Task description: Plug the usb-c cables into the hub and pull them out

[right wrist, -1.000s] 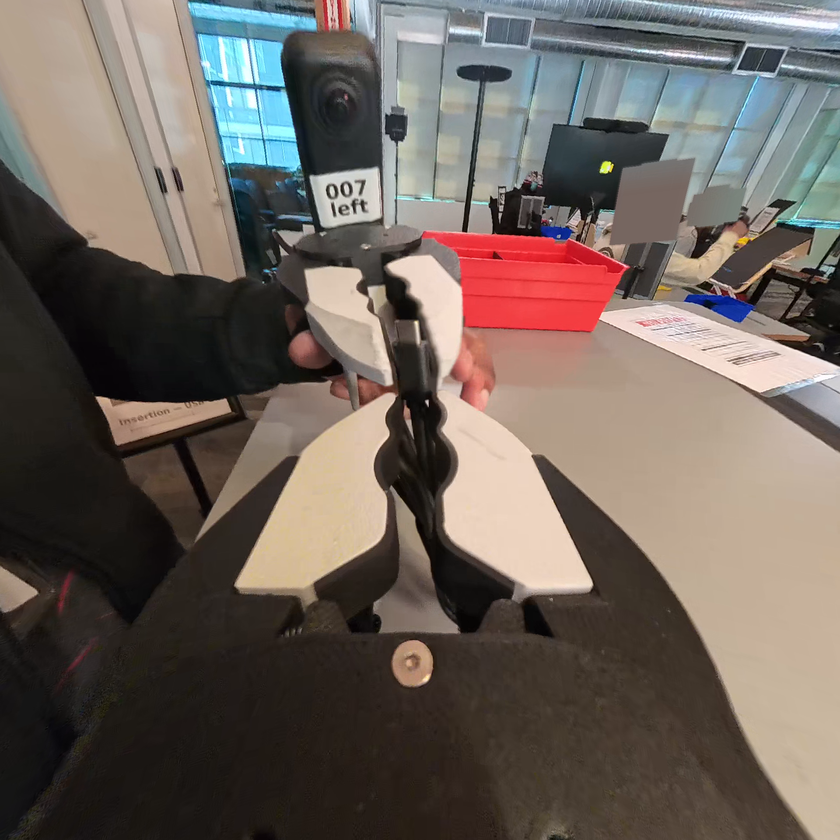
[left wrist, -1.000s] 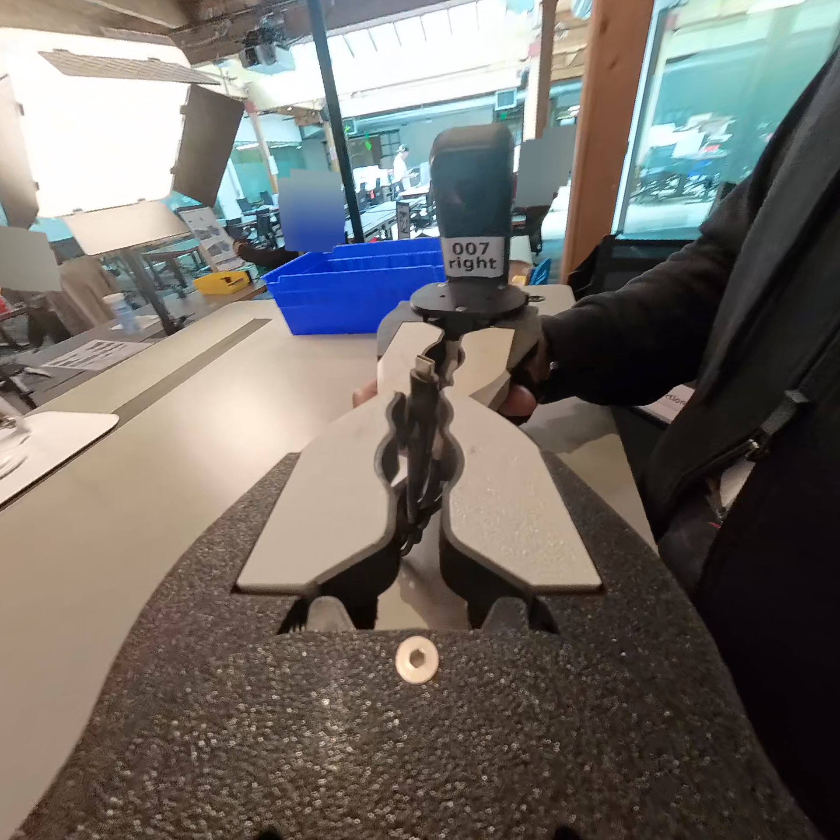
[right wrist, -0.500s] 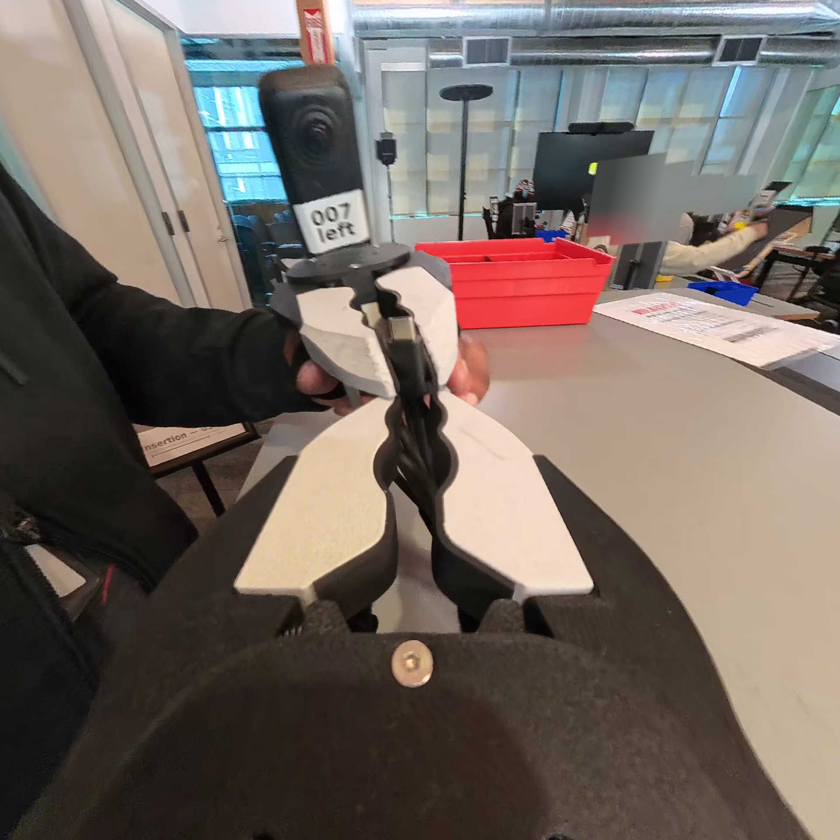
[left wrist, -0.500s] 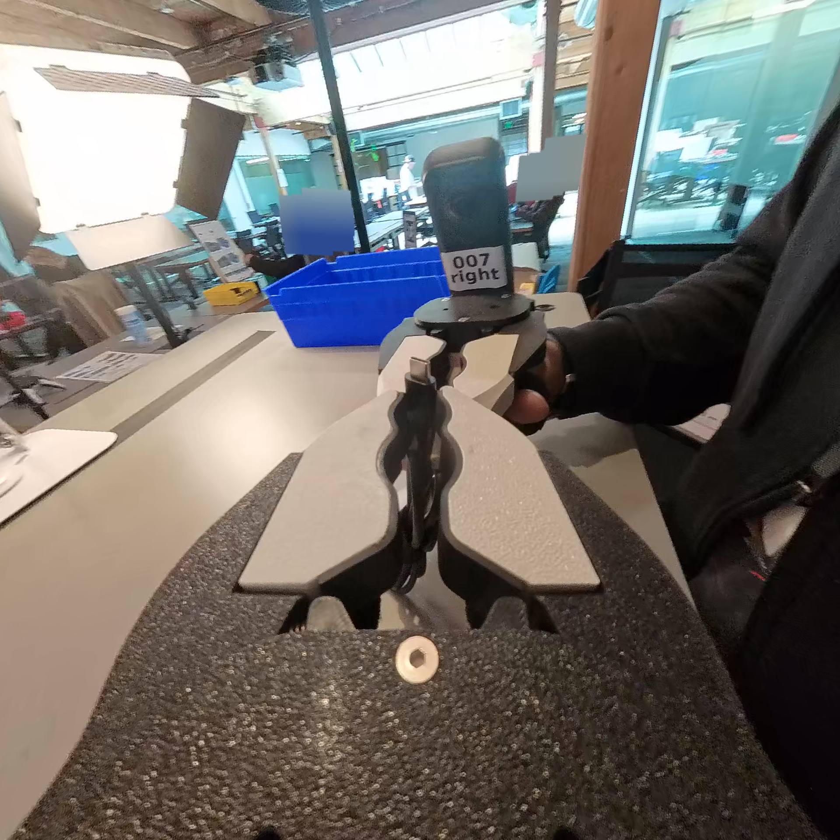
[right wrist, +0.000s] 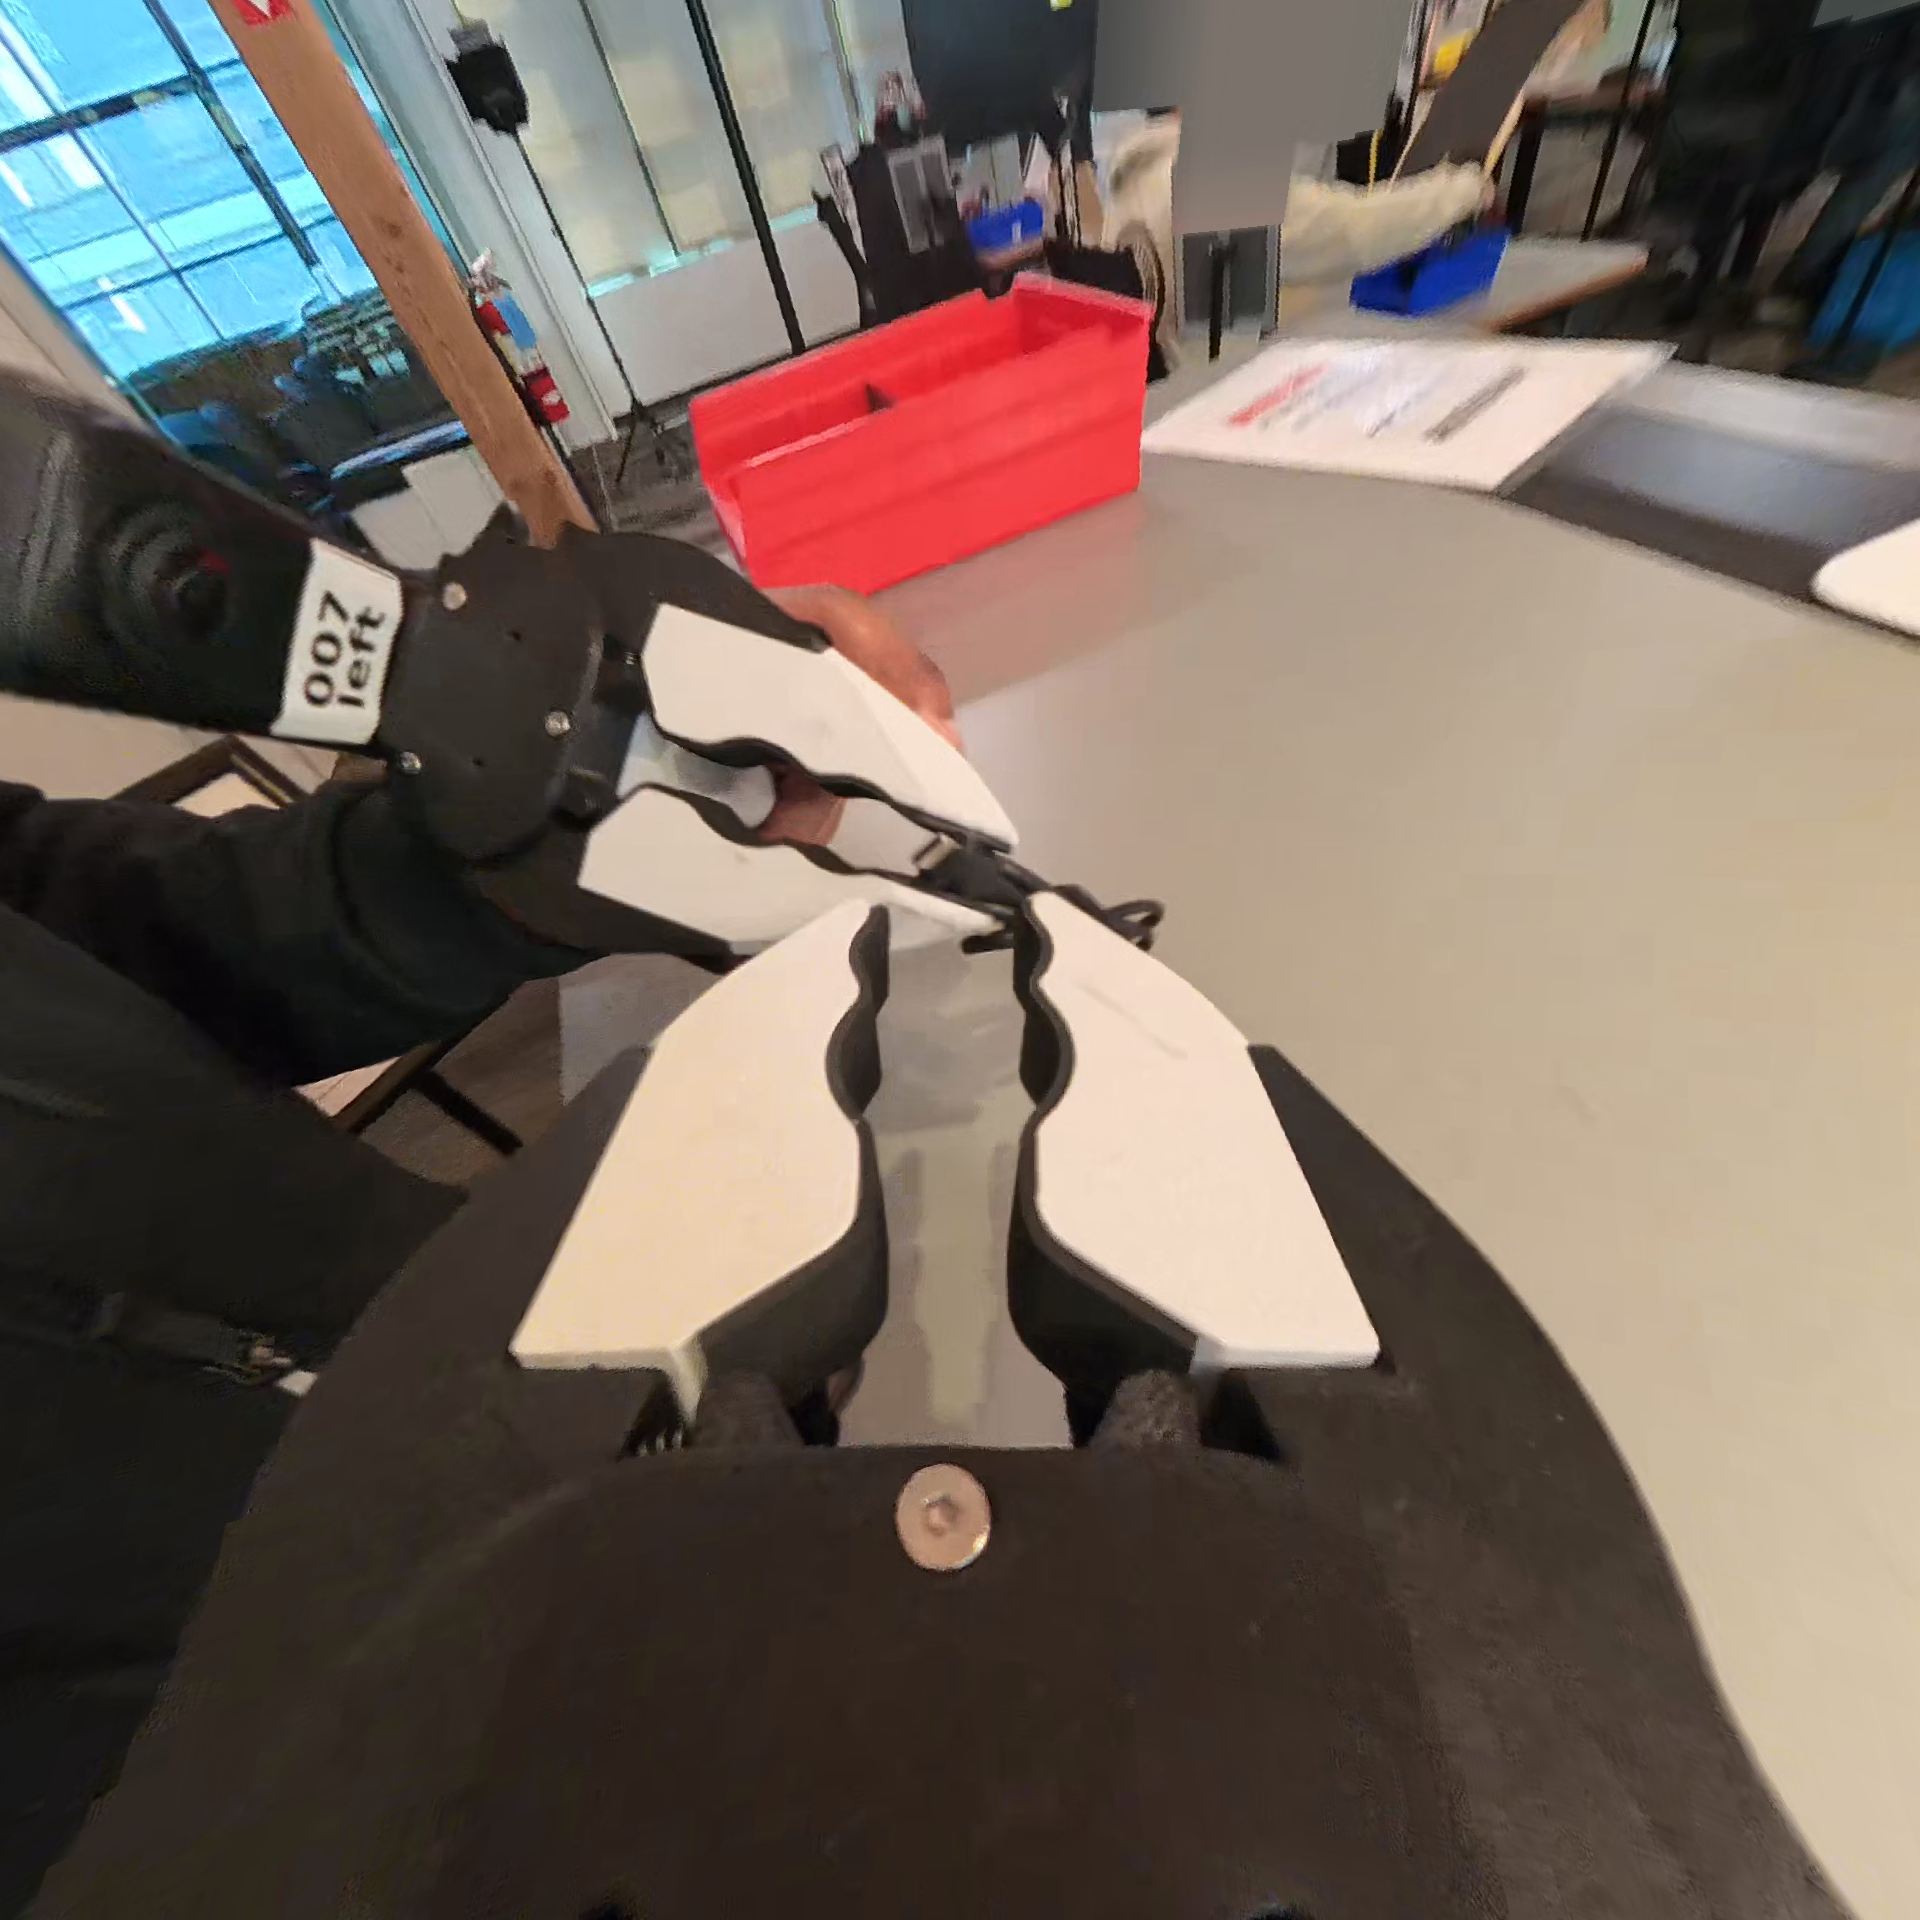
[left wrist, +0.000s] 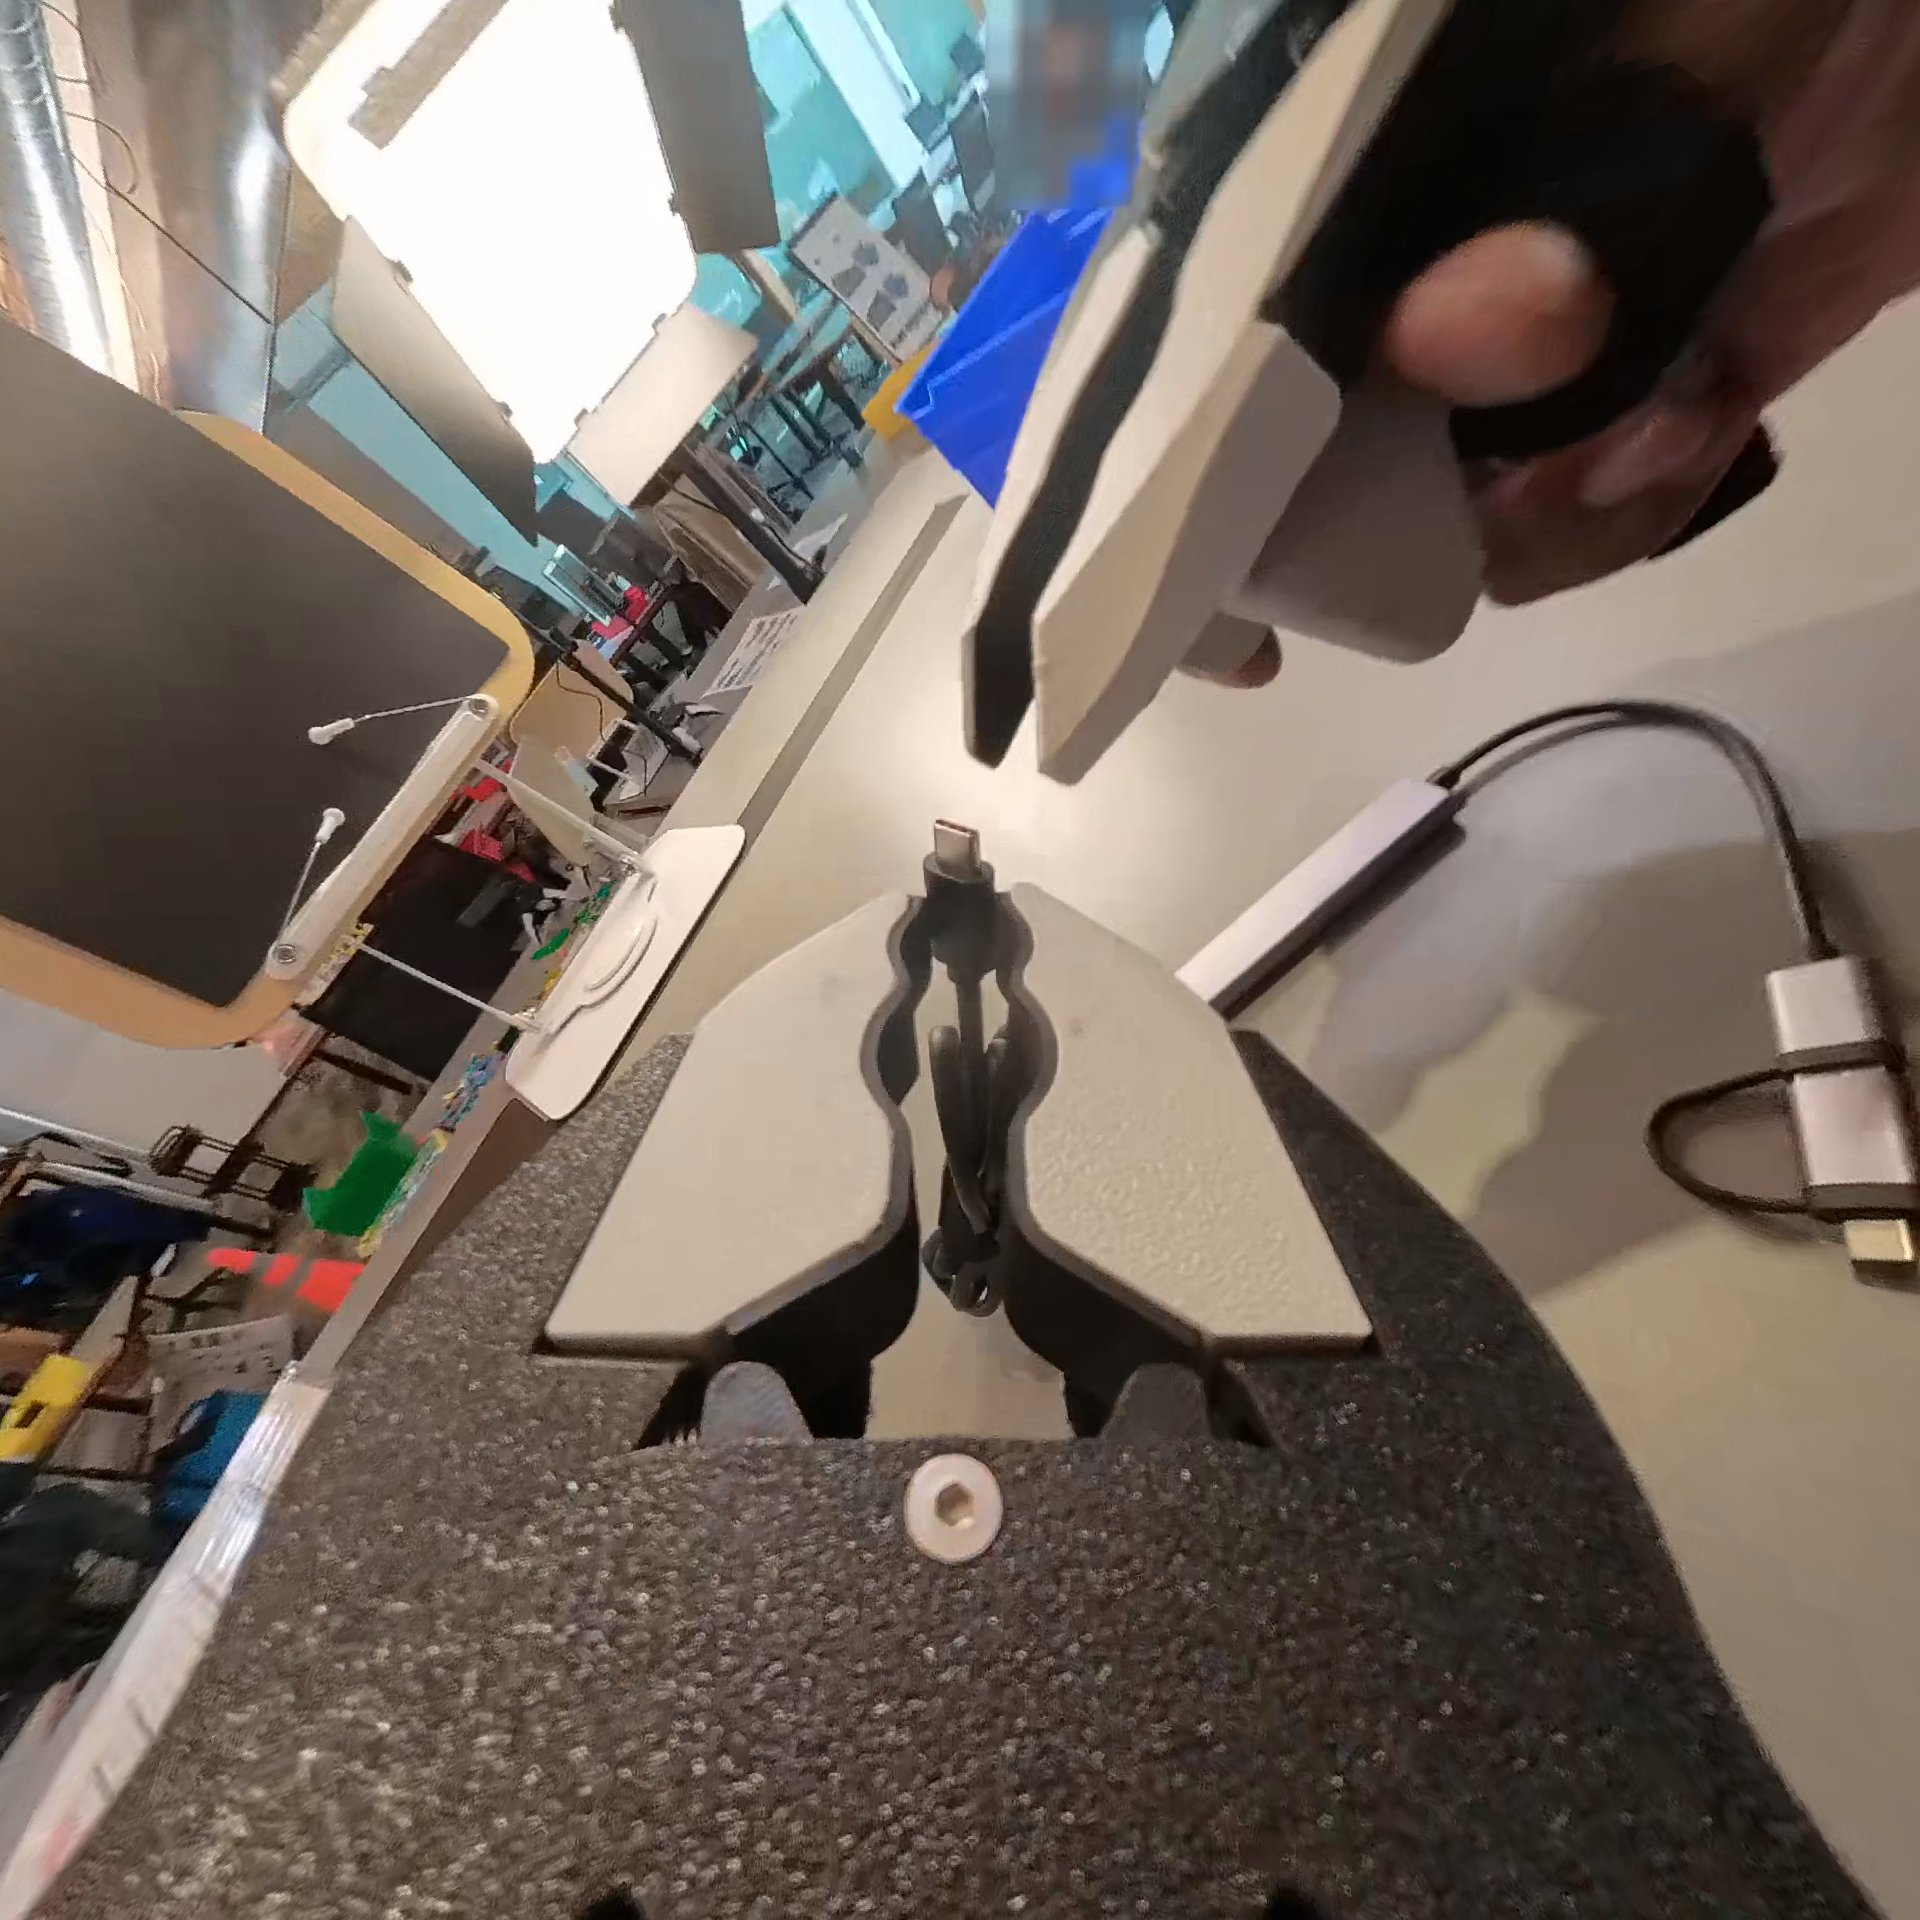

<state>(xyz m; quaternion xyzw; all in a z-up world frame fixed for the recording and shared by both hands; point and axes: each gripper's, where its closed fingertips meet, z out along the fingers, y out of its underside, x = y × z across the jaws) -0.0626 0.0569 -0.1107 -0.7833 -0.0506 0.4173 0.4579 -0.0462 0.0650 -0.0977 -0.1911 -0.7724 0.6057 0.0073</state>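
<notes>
Low in the left wrist view, the left gripper [left wrist: 961, 914] fingers clamp a black cable [left wrist: 964, 1049], its plug jutting forward. Right of it, the silver hub [left wrist: 1340, 883] lies on the tabletop [left wrist: 1621, 665]. Above, the right gripper [right wrist: 951, 930] fingers are parted, holding nothing.

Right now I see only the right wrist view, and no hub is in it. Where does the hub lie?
Observer: The left wrist view shows the silver hub flat on the grey table, to the right of the left gripper.
Operator: Is any cable attached to it?
Observer: A black cable leaves its far end and curves to a silver adapter.
Operator: And the left gripper's plug?
Observer: The USB-C cable is clamped; its plug juts past the fingertips, apart from the hub.
</notes>
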